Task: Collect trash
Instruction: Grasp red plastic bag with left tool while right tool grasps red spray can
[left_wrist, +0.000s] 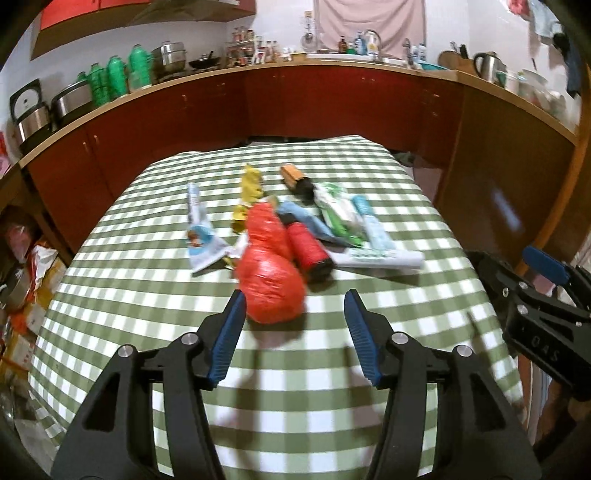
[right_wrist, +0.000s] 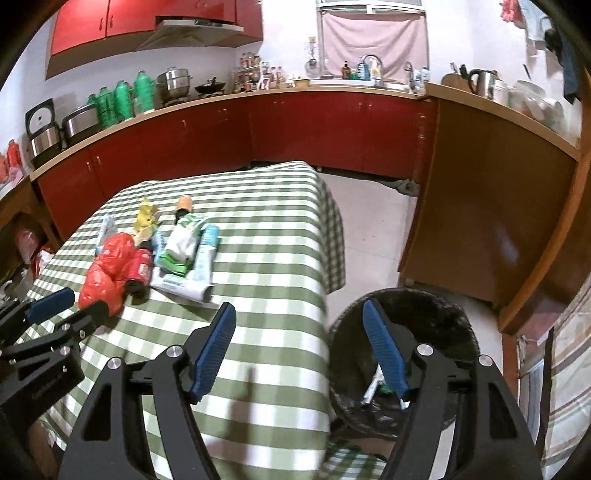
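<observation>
Trash pile (left_wrist: 295, 229) on checked table (left_wrist: 258, 369), both hand-held grippers (left (left_wrist: 295, 306), right (right_wrist: 299, 317)) spread, empty.

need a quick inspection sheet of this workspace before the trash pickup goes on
surface: table under a green and white checked cloth, front half bare.
job's things: red plastic bag nearest the left gripper; red roll, yellow wrapper, white and green packets and a flat white tube piled behind it; black-lined trash bin on the floor beside the table, some trash already inside.
clutter: nothing seen beyond the trash pile.
grippers: left gripper open, facing the bag; right gripper open, empty, over the table edge and bin.
cables: nothing seen.
surroundings: red kitchen cabinets, crowded counter.
</observation>
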